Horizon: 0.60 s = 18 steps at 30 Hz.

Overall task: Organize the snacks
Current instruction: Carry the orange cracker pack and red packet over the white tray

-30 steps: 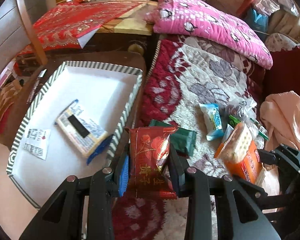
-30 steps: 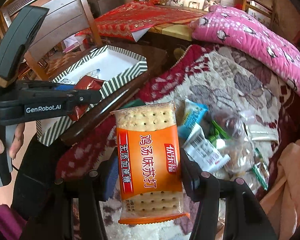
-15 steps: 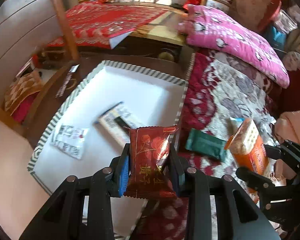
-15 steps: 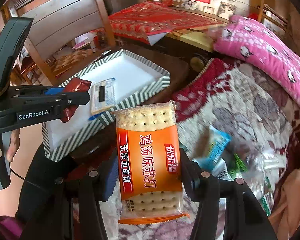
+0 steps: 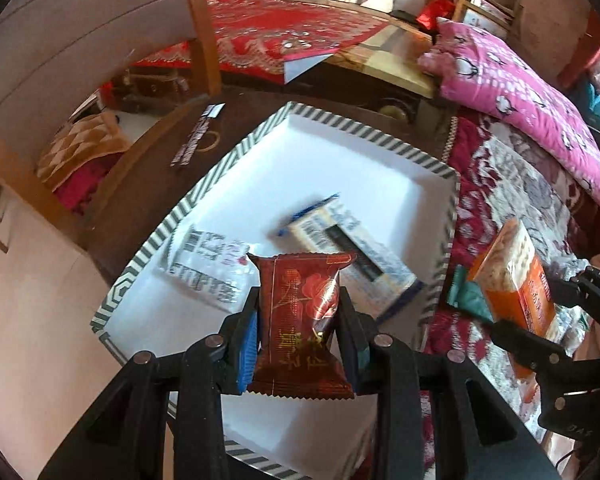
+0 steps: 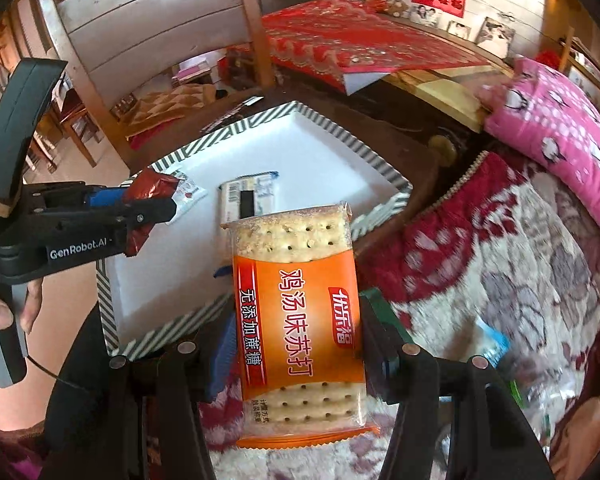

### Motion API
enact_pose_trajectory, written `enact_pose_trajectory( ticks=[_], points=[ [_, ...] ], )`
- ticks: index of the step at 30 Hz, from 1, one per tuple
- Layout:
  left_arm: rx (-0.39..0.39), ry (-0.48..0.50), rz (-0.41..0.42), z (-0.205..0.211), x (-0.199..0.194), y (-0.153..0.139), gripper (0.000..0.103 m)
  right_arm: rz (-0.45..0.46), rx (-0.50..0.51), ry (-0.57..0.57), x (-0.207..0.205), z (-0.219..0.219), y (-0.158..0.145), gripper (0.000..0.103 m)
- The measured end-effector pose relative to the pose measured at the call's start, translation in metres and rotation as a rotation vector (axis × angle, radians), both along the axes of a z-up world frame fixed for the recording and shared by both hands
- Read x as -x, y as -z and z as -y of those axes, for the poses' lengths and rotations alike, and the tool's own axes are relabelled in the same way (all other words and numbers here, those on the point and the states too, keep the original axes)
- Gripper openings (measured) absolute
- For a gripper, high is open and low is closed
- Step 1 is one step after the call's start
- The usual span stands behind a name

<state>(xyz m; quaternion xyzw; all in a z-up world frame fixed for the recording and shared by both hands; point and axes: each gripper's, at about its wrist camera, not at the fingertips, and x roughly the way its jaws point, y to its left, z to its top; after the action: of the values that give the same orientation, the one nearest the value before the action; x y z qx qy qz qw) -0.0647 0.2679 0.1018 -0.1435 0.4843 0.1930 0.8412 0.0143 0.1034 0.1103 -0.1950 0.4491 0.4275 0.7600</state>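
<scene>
Closest to me, the left gripper (image 5: 300,320) is clamped on a dark red foil snack packet (image 5: 302,320), held upright over the near part of the striped box (image 5: 236,152), inside its rim. I'd guess that packet gets let go there, since it already hangs above the white floor of the box. Just right of the box, the right gripper (image 6: 296,340) pinches an orange soda cracker pack (image 6: 298,312) by its long edges, label up, over the box's near corner and the floral blanket (image 6: 520,280); it looks queued up to follow the red one in.

Inside the box, past the red packet, lie a white printed sachet (image 5: 206,268) and a blue-and-white packet (image 5: 352,252), flat and apart from each other, so there is bare floor left for both newcomers. A teal wrapper (image 5: 466,294) sits on the blanket just outside the box wall. Beyond the box, a pink quilt (image 5: 520,96) lies bunched, and farther off a red embroidered cloth (image 5: 284,36) is spread out.
</scene>
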Motion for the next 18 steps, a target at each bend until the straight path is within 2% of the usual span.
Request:
enact_pose_trajectory(
  ticks=[18],
  points=[
    [0.004, -0.063, -0.037, -0.031, 0.001, 0.026, 0.033, -0.036, 0.024, -0.077, -0.016, -0.066, 0.017, 0.059]
  ],
)
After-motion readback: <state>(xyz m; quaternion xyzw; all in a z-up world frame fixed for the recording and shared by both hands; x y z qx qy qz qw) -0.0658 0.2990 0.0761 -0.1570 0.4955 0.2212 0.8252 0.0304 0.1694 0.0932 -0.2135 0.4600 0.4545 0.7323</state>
